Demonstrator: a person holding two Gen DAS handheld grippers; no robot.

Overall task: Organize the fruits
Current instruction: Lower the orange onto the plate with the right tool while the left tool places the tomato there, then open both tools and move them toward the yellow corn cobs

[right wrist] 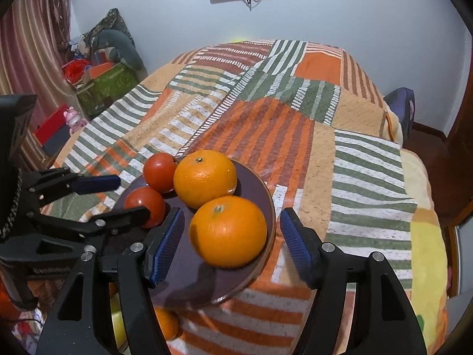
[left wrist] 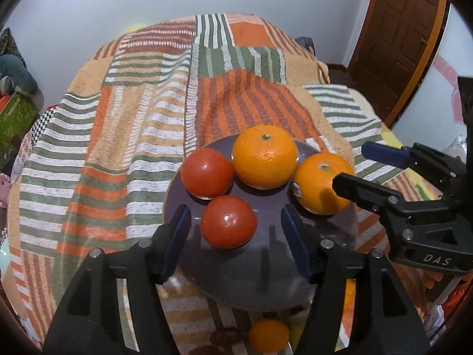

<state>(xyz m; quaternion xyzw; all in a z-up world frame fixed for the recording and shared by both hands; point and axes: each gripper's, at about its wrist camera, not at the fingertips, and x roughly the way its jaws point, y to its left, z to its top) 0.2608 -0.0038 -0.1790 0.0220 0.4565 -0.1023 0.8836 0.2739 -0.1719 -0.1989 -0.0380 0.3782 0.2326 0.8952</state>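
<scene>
A dark purple plate (left wrist: 260, 266) (right wrist: 189, 269) lies on the striped blanket. It holds two red tomatoes (left wrist: 227, 221) (left wrist: 206, 172) and two oranges (left wrist: 264, 156) (left wrist: 320, 183). My left gripper (left wrist: 235, 244) is open, its jaws apart on either side of the near tomatoes, not touching it. My right gripper (right wrist: 232, 241) is open, its jaws apart around the near orange (right wrist: 228, 231) without touching. The far orange (right wrist: 204, 177) and the tomatoes (right wrist: 159, 171) (right wrist: 145, 204) sit behind. Each gripper shows in the other's view (left wrist: 384, 174) (right wrist: 97, 198).
A small orange (left wrist: 268, 335) (right wrist: 167, 324) lies off the plate near the blanket's front edge. The striped blanket (left wrist: 133, 136) covers the bed. A wooden door (left wrist: 399, 35) stands at the right, boxes and clutter (right wrist: 103, 82) at the left.
</scene>
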